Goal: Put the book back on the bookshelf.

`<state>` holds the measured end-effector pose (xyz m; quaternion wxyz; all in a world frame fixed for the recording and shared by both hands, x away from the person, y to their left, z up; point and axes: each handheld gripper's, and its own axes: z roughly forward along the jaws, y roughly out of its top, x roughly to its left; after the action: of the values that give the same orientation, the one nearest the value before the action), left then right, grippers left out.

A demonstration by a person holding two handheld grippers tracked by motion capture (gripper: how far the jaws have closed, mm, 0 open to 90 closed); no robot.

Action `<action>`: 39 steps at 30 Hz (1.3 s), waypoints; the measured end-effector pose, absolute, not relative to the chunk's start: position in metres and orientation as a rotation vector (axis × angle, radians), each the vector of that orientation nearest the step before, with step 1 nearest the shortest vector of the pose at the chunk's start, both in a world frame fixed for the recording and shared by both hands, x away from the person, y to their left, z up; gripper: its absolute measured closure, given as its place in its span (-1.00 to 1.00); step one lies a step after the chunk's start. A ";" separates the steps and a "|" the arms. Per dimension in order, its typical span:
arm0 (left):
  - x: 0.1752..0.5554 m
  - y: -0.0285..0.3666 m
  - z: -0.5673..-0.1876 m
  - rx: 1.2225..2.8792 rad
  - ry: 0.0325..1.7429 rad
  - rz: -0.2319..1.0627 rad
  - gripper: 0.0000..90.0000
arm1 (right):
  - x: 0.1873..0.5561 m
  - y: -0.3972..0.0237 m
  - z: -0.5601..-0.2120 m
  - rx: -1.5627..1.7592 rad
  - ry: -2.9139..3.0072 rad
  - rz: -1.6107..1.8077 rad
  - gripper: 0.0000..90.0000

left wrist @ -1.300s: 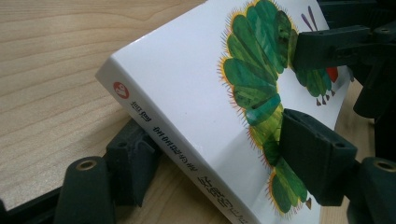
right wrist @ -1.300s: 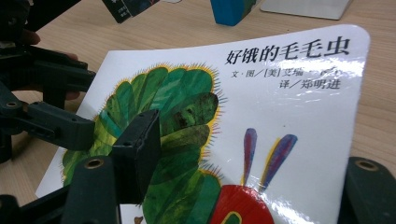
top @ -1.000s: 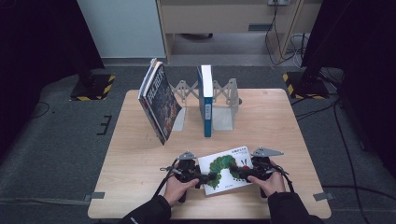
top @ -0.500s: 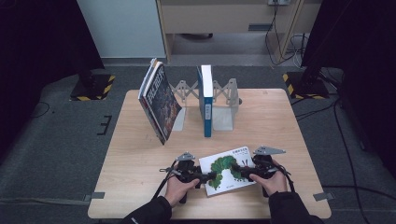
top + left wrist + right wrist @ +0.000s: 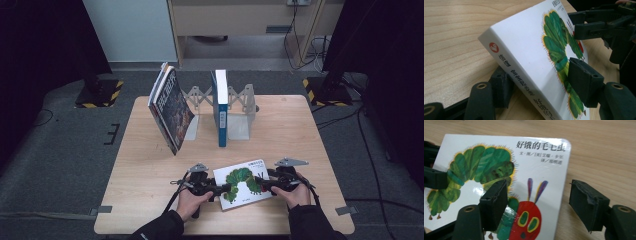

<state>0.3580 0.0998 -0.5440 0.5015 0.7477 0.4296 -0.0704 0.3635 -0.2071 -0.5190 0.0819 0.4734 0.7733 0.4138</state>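
The caterpillar book [image 5: 243,183] is at the table's [image 5: 150,165] near edge, spine side lifted. It looks stiff, thick and slippery, so it is best gripped by its edges. The left gripper [image 5: 536,82] has been closing and is clamped on the spine edge; the right gripper [image 5: 544,202] is spread across the other edge, not pinching.

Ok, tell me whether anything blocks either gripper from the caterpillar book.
Nothing visible does. The left gripper already has the caterpillar book between its jaws at the spine edge, jaws just closing in. The right gripper straddles the opposite edge, one jaw over the cover, one beside it above the table.
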 end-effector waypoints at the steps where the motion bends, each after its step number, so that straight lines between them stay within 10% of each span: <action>1: 0.358 0.100 -0.544 1.808 1.042 -0.176 -0.15 | 0.363 -0.205 -0.520 1.413 2.310 1.245 -0.31; 21: 0.352 0.095 -0.531 1.832 0.929 -0.169 0.01 | 0.363 -0.202 -0.510 1.333 2.278 1.353 -0.17; 39: 0.345 0.091 -0.512 1.836 0.882 -0.224 0.57 | 0.363 -0.211 -0.502 1.297 2.189 1.472 -0.28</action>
<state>0.3445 0.0906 -0.5116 0.5195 0.7657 0.3676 -0.0934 0.3633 -0.2107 -0.5023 0.1009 0.4390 0.7409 0.4981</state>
